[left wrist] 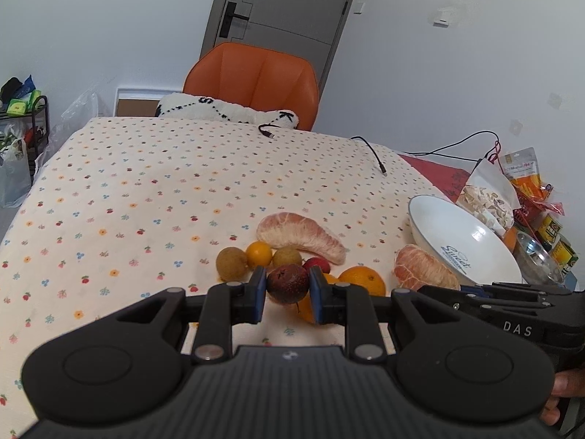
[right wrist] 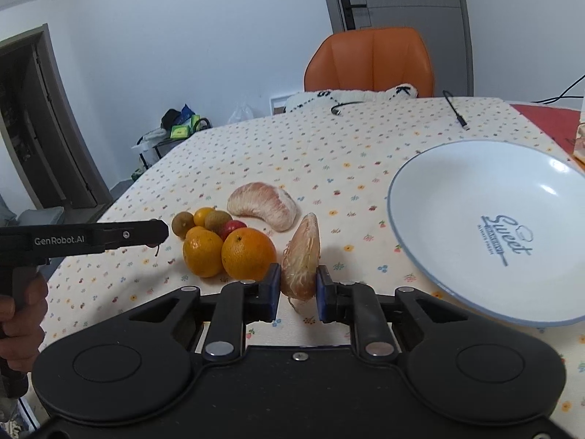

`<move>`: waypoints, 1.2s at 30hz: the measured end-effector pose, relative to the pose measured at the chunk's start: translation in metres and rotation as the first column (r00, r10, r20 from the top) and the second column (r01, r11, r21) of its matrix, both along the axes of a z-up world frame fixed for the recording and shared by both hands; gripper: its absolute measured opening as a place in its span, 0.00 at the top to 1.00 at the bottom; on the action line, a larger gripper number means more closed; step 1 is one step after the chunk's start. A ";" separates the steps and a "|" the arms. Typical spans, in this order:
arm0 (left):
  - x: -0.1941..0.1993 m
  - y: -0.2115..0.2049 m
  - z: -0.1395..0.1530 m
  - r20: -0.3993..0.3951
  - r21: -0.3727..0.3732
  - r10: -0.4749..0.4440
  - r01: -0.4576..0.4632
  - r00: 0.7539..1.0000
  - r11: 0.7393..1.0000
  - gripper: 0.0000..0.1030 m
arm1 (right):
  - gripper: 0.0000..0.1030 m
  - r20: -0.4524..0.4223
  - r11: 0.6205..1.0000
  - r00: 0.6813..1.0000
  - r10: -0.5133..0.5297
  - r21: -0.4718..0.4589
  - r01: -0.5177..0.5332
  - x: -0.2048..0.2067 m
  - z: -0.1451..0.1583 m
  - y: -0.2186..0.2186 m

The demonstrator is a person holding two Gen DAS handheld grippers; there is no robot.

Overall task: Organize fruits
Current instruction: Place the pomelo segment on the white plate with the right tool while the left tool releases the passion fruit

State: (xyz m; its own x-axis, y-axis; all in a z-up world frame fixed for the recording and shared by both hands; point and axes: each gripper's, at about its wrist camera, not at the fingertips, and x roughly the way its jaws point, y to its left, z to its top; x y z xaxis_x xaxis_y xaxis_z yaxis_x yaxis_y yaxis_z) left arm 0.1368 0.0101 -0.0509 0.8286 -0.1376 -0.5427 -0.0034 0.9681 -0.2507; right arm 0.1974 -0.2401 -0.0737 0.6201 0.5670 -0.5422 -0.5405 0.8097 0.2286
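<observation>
The right gripper (right wrist: 298, 294) clamps a pomelo segment (right wrist: 301, 256) upright between its blue pads. Just left sit two oranges (right wrist: 248, 254) and smaller fruits (right wrist: 204, 219). Right, a white plate (right wrist: 431, 248); far left, the left gripper (right wrist: 146, 234)

Fruit cluster on the table (right wrist: 292, 153), plate to its right.

The plate (right wrist: 475, 197) sits right of the fruit, holding nothing. A pomelo segment (right wrist: 265, 205) lies behind two oranges (right wrist: 248, 254), with small round fruits (right wrist: 182, 224) to their left. Right tongs (right wrist: 298, 292) clamp another segment (right wrist: 301, 256) between oranges and plate; left tongs (left wrist: 287, 294) grip a dark fruit (left wrist: 287, 283).
</observation>
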 end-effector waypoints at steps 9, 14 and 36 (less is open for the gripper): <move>0.004 -0.016 0.010 0.028 0.006 -0.037 0.037 0.999 0.999 0.78 | 0.83 0.038 0.999 0.999 -0.025 0.042 0.024 -0.006 0.016 -0.016; 0.008 -0.027 0.014 0.041 0.007 -0.063 0.062 0.997 0.998 0.78 | 0.83 0.062 0.997 0.997 -0.044 0.061 0.040 -0.008 0.023 -0.026; 0.036 -0.086 0.026 0.076 0.018 -0.191 0.190 0.979 0.982 0.78 | 0.83 0.074 0.977 0.976 -0.204 0.070 0.199 -0.006 0.023 -0.086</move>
